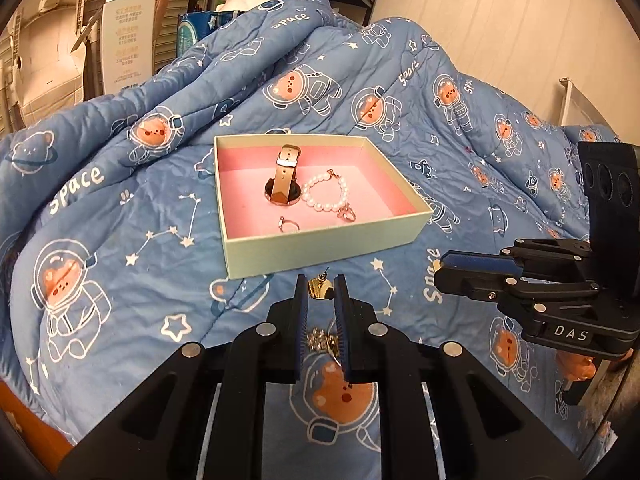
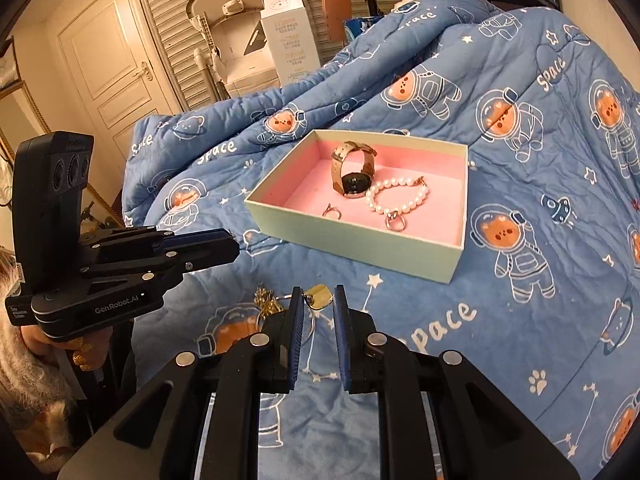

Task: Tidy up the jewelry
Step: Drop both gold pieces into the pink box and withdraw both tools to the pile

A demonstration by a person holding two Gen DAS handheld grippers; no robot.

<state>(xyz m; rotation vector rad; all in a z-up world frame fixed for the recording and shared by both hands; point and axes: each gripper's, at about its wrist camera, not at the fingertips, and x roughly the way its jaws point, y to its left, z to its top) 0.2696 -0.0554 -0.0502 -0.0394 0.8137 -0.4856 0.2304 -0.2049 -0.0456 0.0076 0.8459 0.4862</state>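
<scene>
A pale green box [image 1: 320, 254] with a pink lining lies on the quilt. In it are a watch [image 1: 284, 184], a pearl bracelet [image 1: 326, 196] and two rings [image 1: 288, 225]. My left gripper [image 1: 320, 282] is shut on a gold earring [image 1: 320, 289], just in front of the box. A glittering piece [image 1: 318, 338] shows lower between the fingers; I cannot tell whether it hangs or lies. My right gripper [image 2: 318, 294] is shut on a second gold earring [image 2: 319, 297], in front of the box [image 2: 352, 246]. A gold cluster [image 2: 266, 302] sits just left of its left finger. The left gripper [image 2: 234, 246] hovers to the left, the right gripper [image 1: 440, 274] to the right.
A rumpled blue quilt [image 1: 120, 216] with astronaut bears covers the bed and rises in folds behind the box. A tall white carton [image 2: 290, 28], a door [image 2: 116, 68] and a dark shelf stand beyond it. A hand [image 2: 80, 350] grips the left gripper's handle.
</scene>
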